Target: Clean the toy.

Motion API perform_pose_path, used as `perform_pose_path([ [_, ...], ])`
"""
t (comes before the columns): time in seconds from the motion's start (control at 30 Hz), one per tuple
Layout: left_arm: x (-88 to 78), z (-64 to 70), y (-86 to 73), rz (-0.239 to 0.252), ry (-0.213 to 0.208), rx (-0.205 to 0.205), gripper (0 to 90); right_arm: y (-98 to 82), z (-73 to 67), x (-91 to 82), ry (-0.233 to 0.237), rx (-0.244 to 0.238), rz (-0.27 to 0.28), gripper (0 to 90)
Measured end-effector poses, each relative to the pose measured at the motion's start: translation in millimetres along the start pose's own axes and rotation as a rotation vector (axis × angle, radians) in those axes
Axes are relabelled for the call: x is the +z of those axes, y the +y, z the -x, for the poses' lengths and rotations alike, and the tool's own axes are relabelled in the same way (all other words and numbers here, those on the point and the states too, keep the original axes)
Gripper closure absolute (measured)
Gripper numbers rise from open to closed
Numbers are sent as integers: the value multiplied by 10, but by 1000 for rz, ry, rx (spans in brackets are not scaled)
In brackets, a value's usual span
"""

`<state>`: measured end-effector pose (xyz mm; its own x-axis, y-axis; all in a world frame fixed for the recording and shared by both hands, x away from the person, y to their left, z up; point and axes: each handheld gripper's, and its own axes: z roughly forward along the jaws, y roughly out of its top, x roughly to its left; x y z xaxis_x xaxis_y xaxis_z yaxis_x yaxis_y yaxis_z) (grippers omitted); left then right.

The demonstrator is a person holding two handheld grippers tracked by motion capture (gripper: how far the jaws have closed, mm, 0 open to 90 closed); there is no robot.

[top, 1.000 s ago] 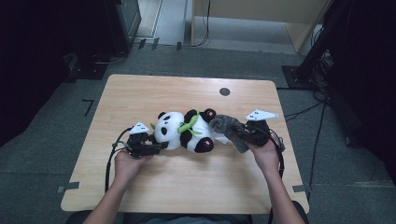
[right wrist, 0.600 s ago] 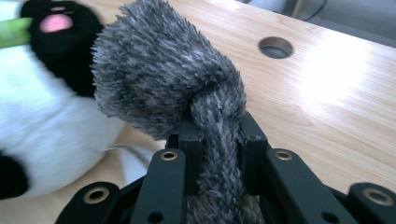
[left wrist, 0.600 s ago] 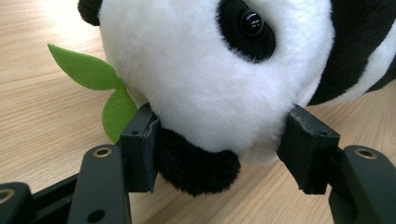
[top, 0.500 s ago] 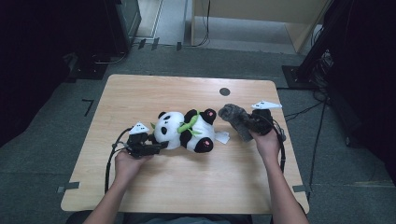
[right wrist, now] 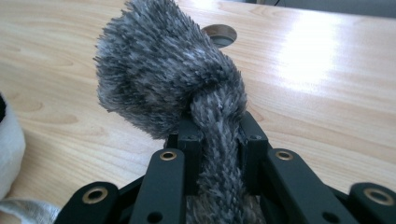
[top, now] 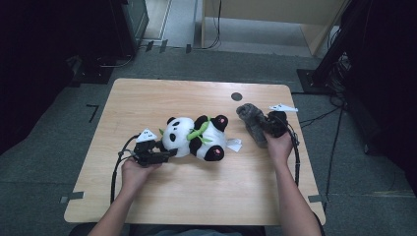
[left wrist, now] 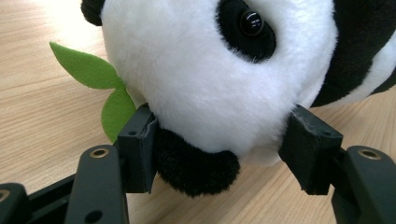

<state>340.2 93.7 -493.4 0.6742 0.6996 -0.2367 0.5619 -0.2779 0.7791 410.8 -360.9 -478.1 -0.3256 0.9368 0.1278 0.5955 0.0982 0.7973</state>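
Note:
A black-and-white panda plush (top: 196, 138) lies on its side in the middle of the wooden table (top: 147, 98), a green felt leaf (top: 197, 132) at its neck. My left gripper (top: 167, 153) is shut on the panda's head (left wrist: 210, 79); both pads (left wrist: 140, 144) press into the fur, one by a black ear, and the leaf (left wrist: 88, 70) sticks out beside it. To the right, apart from the panda, my right gripper (top: 265, 127) is shut on a grey fuzzy scarf (top: 250, 118). Its narrow strip is pinched between the jaws, and the bushy end (right wrist: 159, 70) rises above my right gripper (right wrist: 218, 135).
A round cable hole (top: 236, 96) sits in the table near the far edge, just behind the scarf. A white tag (top: 234, 144) lies beside the panda's feet. Black cables trail from both grippers. Dark equipment and cables stand on the floor around the table.
My right gripper has carried the grey scarf to the right and farther back, away from the panda it lay against. The left gripper and the panda have stayed put.

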Motion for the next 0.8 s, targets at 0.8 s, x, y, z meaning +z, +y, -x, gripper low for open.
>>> perform_pose_path([
  [0.8, 24, -48, -10, 20, -18, -11, 285, -88, 111, -4, -14, 15, -8, 465],
])
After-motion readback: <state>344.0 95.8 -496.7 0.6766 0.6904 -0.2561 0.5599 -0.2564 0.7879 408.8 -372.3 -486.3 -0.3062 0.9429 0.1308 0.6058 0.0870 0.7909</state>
